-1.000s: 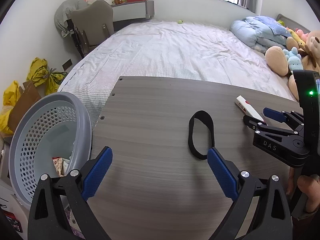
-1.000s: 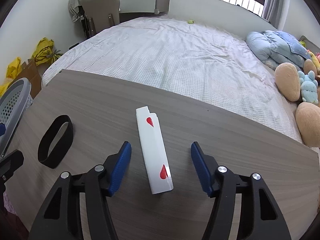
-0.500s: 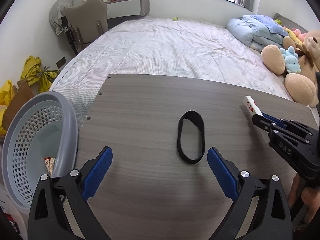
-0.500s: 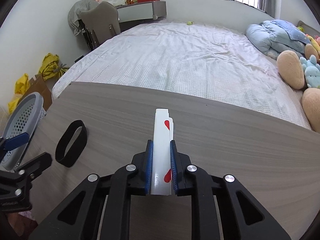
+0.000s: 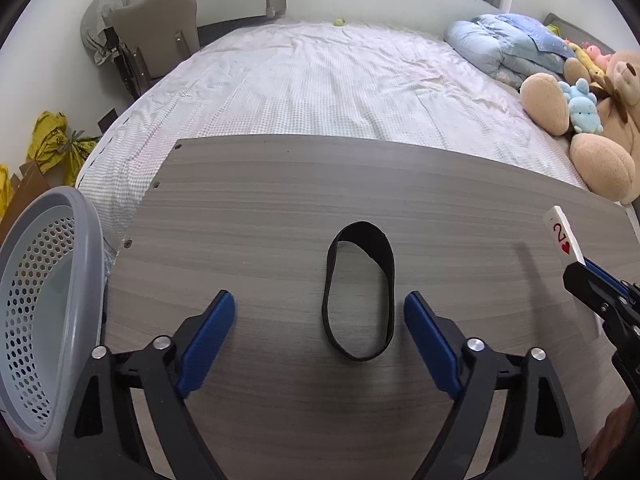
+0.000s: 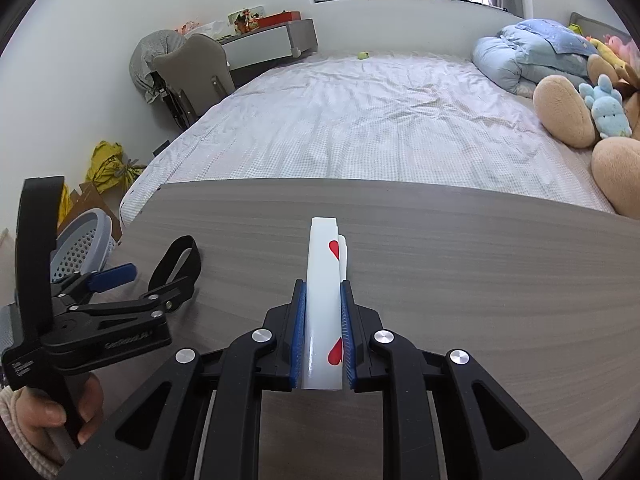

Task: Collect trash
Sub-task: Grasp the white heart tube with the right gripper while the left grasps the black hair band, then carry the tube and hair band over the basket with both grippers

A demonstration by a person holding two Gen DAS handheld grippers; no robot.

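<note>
— Where do your two tools stand right now?

— Your right hand-held gripper (image 6: 323, 334) is pinching the white playing-card box (image 6: 323, 304), lengthways between the blue pads, lifted off the counter (image 5: 460, 216). Your left hand-held gripper (image 5: 318, 338) is spread wide, its jaws have just been narrowing a little, and the black band (image 5: 360, 294) lies flat on the counter between the fingers, nearer the right one, touching neither.

— How much room do you have around them?

— The counter is bare wood on every side of the band. Its far edge runs along the bed (image 5: 340, 92); its left edge sits just beside the grey perforated basket (image 5: 44, 304), whose rim stands close to your left finger. The box's tip hangs over the counter's right end in the left view.
</note>
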